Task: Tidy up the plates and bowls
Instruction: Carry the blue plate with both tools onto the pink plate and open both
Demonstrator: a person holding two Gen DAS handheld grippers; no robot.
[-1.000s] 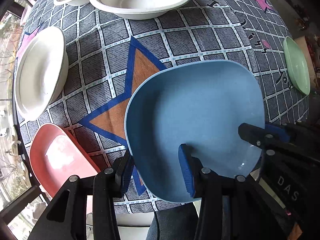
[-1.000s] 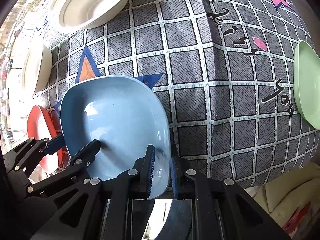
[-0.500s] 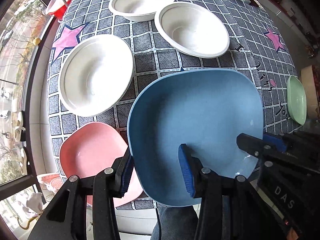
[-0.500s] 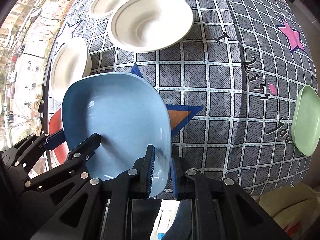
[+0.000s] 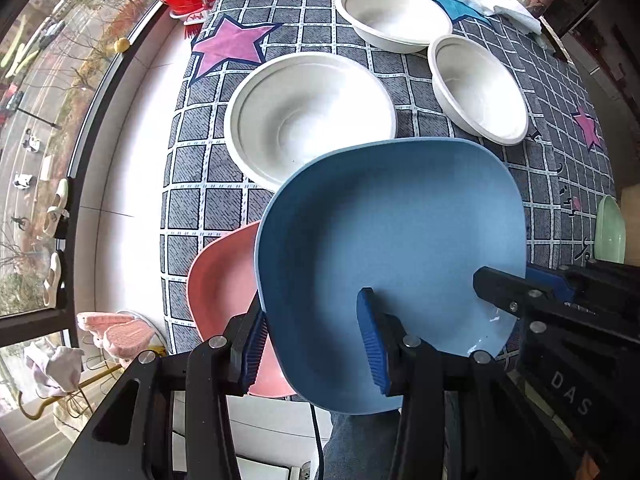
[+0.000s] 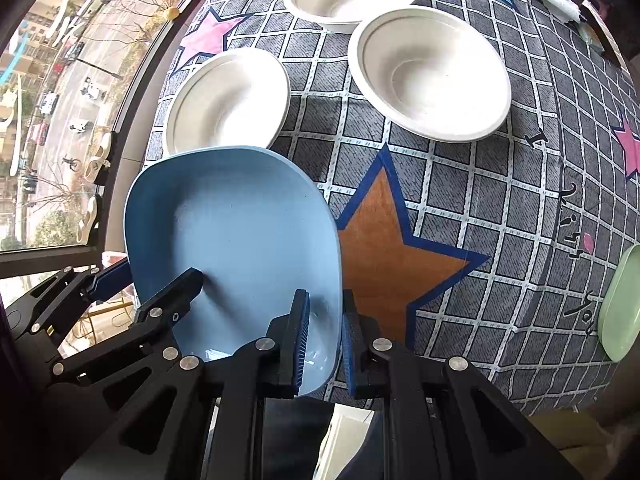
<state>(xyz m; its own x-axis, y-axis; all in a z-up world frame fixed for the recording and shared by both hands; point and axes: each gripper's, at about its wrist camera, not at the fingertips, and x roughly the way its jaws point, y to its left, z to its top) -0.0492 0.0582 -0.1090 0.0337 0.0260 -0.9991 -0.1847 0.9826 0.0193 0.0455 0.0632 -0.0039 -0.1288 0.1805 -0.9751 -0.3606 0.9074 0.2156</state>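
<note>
We hold a matte blue, rounded-square plate (image 5: 392, 240), hollow facing the cameras and lifted clear of the checked worktop (image 6: 460, 208). Left tongs (image 5: 316, 344) and right tongs (image 6: 324, 336) each clamp its rim; it tilts, no clear long axis.

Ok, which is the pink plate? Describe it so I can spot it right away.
Look at the grid-patterned tablecloth, along its near edge on the window side. The pink plate lies there, partly hidden under the blue plate that both grippers hold up. It is the only pink, squarish dish; its nearest neighbour on the cloth, a white bowl, is round.
</note>
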